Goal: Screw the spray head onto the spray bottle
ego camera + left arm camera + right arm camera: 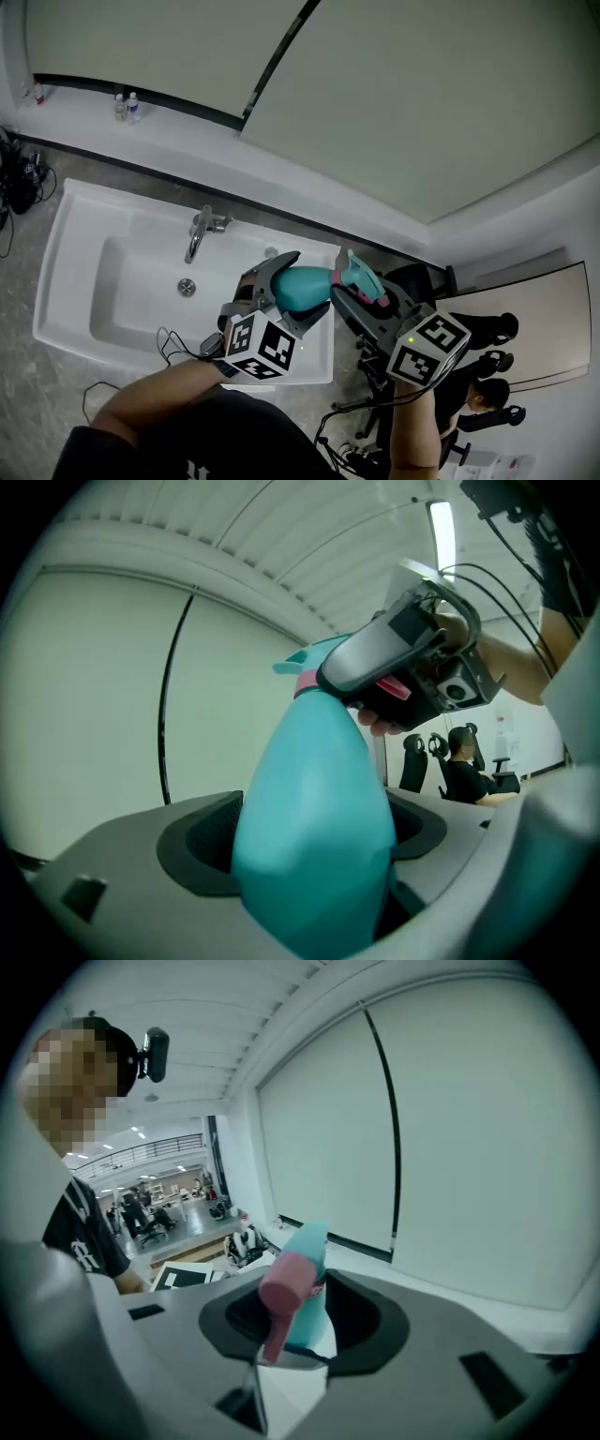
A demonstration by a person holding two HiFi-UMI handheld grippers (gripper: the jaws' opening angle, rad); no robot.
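While above sink (70,272), left gripper (298,292) tight on bottle (314,808), right gripper (361,292) on spray head (298,1283).

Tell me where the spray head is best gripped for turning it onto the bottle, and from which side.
Probably grip the spray head across the two sides of its teal body, coming end-on, opposite the bottle. The pink trigger juts out one way only, so jaws on the sides beside it leave it free.
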